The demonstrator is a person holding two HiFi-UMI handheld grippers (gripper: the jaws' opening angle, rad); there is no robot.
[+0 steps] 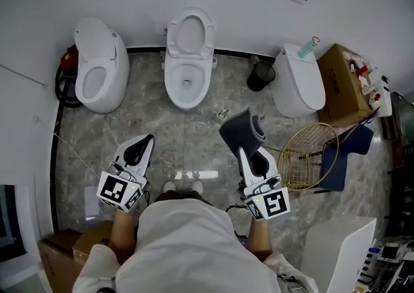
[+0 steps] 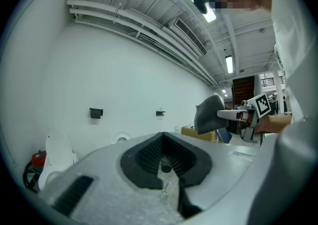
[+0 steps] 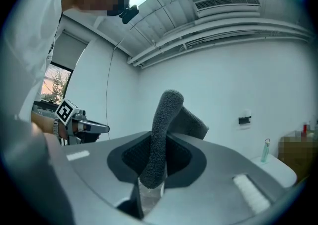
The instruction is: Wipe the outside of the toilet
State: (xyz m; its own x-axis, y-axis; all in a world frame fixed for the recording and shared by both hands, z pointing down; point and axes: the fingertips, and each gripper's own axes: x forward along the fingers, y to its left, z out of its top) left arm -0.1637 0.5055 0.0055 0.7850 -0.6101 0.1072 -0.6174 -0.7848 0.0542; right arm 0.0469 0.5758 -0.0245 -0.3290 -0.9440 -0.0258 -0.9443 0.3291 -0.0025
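Standing on bare floor, the person faces the open-lidded toilet at 12 o'clock, well apart from both claws. At 4 o'clock the right claw clamps a grey cloth. At 8 o'clock the left claw is narrowed shut and empty. A second toilet and a third toilet flank at 10 and 2 o'clock.

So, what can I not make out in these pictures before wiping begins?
- Head view: the red object is half hidden behind the left toilet, so it is unclear what it is.
- Head view: the print on the cardboard box is too small.
- Right gripper view: the right hand-held gripper and its grey cloth hide the floor below.
- Head view: the middle toilet has its rear hidden behind its raised lid.
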